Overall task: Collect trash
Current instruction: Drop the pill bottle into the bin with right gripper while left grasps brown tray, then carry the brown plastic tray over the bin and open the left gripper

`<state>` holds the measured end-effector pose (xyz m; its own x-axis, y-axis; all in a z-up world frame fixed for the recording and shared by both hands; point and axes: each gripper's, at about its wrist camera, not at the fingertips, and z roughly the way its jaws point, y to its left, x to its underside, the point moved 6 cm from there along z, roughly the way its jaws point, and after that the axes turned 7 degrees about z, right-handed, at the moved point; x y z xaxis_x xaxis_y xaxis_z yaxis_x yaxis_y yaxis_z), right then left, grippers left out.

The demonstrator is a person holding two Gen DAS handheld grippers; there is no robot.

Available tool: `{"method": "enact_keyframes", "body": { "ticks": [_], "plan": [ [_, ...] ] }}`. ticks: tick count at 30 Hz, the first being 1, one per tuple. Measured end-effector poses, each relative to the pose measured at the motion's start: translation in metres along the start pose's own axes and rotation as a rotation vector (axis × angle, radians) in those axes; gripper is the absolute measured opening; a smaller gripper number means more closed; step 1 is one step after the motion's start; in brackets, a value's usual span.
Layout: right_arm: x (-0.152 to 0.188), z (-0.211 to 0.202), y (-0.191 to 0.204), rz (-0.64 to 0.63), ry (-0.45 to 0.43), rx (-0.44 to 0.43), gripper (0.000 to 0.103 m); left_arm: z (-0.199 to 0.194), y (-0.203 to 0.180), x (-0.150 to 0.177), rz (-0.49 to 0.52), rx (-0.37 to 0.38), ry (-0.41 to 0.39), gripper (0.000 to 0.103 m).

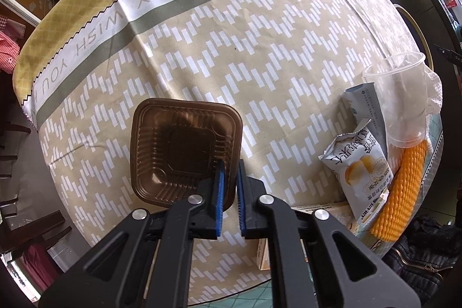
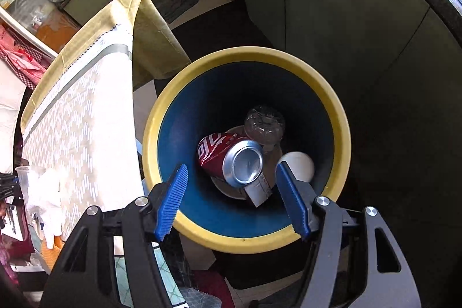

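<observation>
Left gripper [image 1: 230, 163] pointing down, clamped on brown tray [image 1: 184, 152] rim, right gripper [image 2: 231, 172] spread above bin [image 2: 340, 117]

Left gripper [image 1: 230, 163] is pointing straight down, blue pads pinched on the right wall of a brown plastic tray [image 1: 173, 152] sitting on the patterned tablecloth [image 1: 260, 54]. Off to the right there's a snack wrapper [image 1: 361, 163], a clear plastic cup [image 1: 401, 100] lying over, and orange foam netting [image 1: 404, 192].
</observation>
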<state>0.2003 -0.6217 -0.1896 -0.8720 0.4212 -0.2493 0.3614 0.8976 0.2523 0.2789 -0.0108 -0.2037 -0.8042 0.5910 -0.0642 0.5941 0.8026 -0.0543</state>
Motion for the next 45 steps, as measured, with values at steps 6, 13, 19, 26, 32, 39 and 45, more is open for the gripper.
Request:
{"method": "enact_keyframes", "body": {
  "ticks": [6,13,19,26,32,39,45],
  "plan": [
    [0.009,0.005,0.025,-0.047,0.012,-0.028,0.064,-0.005,0.001,-0.006,-0.001,-0.021,-0.009,0.005],
    [0.019,-0.003,0.036,-0.083,0.002,-0.062,0.064,-0.026,-0.004,-0.017,0.005,-0.053,-0.043,0.005],
    [0.034,-0.013,0.043,-0.104,-0.019,-0.093,0.064,-0.048,-0.021,-0.034,0.053,-0.082,-0.062,0.005],
    [0.058,-0.035,0.032,-0.096,-0.074,-0.123,0.064,-0.082,-0.084,-0.069,0.192,-0.110,-0.089,0.005],
    [0.079,-0.064,0.004,-0.077,-0.133,-0.114,0.065,-0.089,-0.190,-0.116,0.398,-0.100,-0.117,0.005],
    [0.103,-0.089,-0.054,-0.007,-0.179,-0.101,0.065,-0.065,-0.338,-0.197,0.611,-0.031,-0.135,0.005],
    [0.132,-0.101,-0.106,0.081,-0.190,-0.096,0.065,-0.013,-0.428,-0.250,0.687,-0.001,-0.090,0.005]
  ]
}}
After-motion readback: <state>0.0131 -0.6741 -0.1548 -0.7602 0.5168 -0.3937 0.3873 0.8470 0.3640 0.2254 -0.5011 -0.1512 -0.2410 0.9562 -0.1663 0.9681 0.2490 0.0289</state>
